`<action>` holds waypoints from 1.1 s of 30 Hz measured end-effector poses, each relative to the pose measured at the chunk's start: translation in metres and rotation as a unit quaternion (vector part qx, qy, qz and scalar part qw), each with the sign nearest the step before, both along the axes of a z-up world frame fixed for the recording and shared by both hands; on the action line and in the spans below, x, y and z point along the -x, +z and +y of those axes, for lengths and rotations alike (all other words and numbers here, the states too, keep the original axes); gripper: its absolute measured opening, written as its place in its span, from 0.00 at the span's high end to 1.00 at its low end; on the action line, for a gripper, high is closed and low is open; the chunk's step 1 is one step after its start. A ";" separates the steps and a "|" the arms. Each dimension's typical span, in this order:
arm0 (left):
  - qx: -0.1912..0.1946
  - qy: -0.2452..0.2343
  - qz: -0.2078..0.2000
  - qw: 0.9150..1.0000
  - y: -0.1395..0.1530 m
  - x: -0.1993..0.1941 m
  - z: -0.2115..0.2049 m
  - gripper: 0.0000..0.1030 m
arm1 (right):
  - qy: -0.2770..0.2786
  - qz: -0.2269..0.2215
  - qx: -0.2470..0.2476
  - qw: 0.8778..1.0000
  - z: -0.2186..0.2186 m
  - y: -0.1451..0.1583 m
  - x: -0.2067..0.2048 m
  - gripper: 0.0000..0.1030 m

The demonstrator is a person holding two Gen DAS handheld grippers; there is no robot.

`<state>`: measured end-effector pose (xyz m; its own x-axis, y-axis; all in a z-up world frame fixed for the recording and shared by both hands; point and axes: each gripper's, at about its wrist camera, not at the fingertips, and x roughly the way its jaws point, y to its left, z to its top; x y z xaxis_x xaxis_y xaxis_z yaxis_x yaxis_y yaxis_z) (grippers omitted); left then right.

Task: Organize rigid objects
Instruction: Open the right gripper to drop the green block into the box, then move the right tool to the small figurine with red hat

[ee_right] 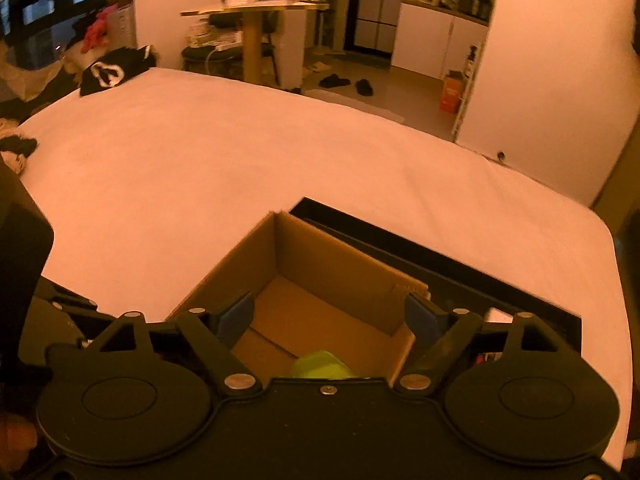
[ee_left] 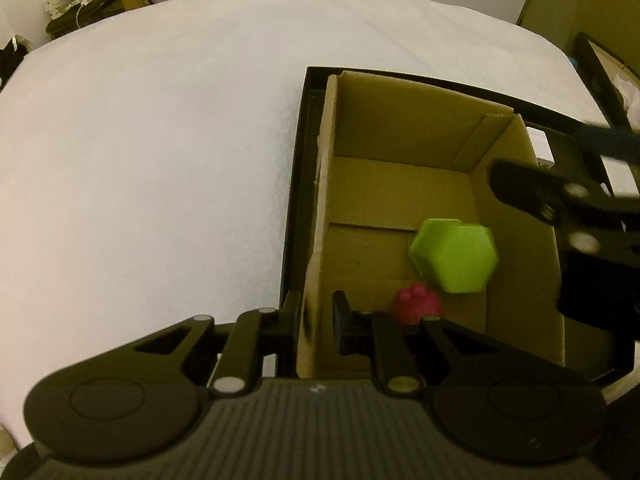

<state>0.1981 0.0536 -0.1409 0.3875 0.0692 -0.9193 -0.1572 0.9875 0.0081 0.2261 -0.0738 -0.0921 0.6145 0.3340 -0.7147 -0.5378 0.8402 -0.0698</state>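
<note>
An open cardboard box point(ee_left: 400, 120) sits inside a black tray point(ee_left: 294, 184) on a white bed. In the box lie a lime-green hexagonal block point(ee_left: 456, 256) and a small magenta piece point(ee_left: 416, 304). My left gripper point(ee_left: 316, 316) is shut on the box's left wall, one finger outside and one inside. My right gripper point(ee_right: 330, 316) is open and empty above the box point(ee_right: 320, 256); the green block point(ee_right: 320, 366) shows just below it. The right gripper also shows in the left wrist view point(ee_left: 560, 204) at the box's right edge.
The white bed point(ee_left: 140, 140) spreads to the left and behind the box. A black garment point(ee_right: 116, 68) lies at the bed's far left corner. A small round table point(ee_right: 256, 12) with jars stands beyond the bed. A white item point(ee_left: 540, 144) lies in the tray's right part.
</note>
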 end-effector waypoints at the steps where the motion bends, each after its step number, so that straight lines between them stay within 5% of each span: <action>1: -0.002 0.000 -0.001 1.000 0.001 0.000 -0.001 0.84 | -0.007 0.004 -0.005 1.000 -0.004 -0.001 0.002 0.21; 12: -0.030 -0.005 -0.008 0.999 0.005 0.005 -0.011 0.81 | -0.091 0.020 -0.013 0.996 -0.045 -0.014 0.008 0.16; 21: -0.049 0.007 -0.021 0.999 0.011 0.008 -0.016 0.52 | -0.143 0.038 -0.025 0.989 -0.078 -0.024 0.010 0.14; 33: -0.080 0.004 -0.036 0.996 0.018 0.012 -0.022 0.37 | -0.182 0.077 -0.065 0.978 -0.114 -0.047 0.015 0.02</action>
<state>0.1864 0.0319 -0.1231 0.4513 0.2156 -0.8659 -0.1707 0.9733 0.1534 0.2114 -0.1881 -0.1388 0.5983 0.2074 -0.7739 -0.1969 0.9744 0.1090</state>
